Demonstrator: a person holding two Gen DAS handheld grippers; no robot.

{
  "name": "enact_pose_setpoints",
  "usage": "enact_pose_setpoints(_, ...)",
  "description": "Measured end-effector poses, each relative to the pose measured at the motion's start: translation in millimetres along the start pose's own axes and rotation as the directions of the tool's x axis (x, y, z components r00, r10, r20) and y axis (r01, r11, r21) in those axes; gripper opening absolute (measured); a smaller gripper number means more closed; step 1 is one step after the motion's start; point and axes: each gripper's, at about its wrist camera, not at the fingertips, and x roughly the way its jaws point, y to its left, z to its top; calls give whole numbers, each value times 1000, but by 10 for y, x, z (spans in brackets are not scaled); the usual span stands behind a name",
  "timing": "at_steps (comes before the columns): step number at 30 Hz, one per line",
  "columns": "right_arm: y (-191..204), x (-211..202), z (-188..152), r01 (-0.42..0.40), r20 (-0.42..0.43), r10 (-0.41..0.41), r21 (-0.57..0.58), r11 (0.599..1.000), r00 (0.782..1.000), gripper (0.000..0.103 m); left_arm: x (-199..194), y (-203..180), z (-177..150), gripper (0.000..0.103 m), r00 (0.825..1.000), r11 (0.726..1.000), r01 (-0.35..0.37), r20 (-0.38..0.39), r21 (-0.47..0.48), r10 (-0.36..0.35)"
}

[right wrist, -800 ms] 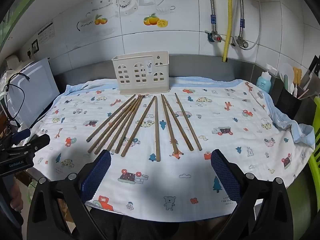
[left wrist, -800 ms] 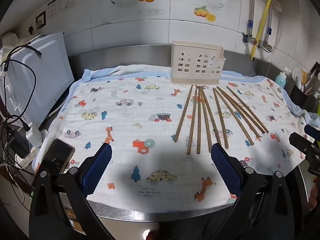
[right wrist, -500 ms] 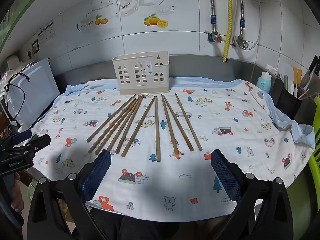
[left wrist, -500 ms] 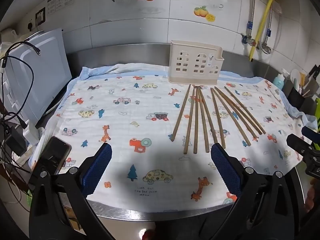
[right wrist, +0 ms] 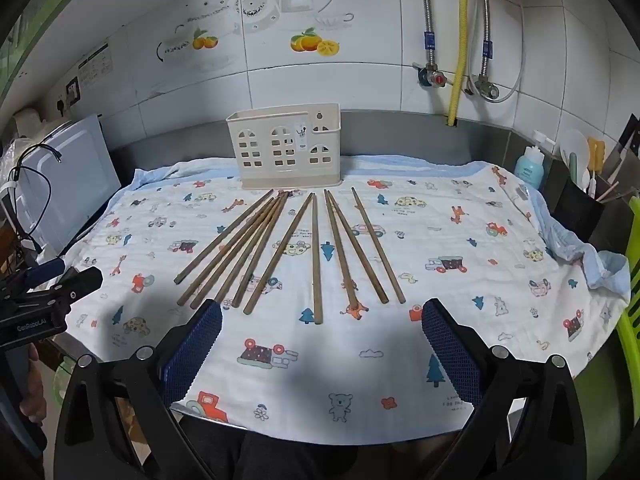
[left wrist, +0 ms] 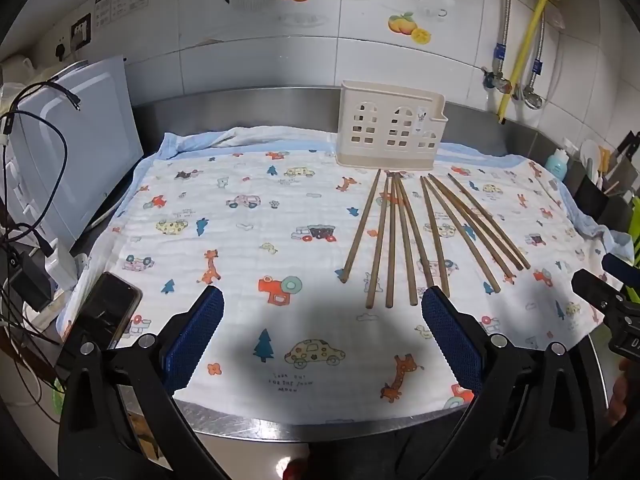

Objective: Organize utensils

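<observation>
Several brown wooden chopsticks lie fanned out on a white cartoon-print cloth, also shown in the right wrist view. A cream utensil holder with window cut-outs stands upright behind them near the wall, also in the right wrist view. My left gripper is open and empty above the cloth's front edge, left of the chopsticks. My right gripper is open and empty just in front of the chopsticks' near ends.
A phone lies at the cloth's front left corner. A white appliance with cables stands at the left. A black caddy and a blue bottle stand at the right. Pipes run down the tiled wall.
The left gripper has drifted slightly forward and left, so the chopsticks sit a little nearer in its view. The right gripper has barely moved. Both stay open.
</observation>
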Motion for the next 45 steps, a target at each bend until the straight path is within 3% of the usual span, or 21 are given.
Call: enact_pose_setpoints(45, 31, -55, 47, -12, 15, 12, -9, 1000, 1000, 97, -65, 20, 106, 98, 1000, 1000, 23, 19, -11, -23)
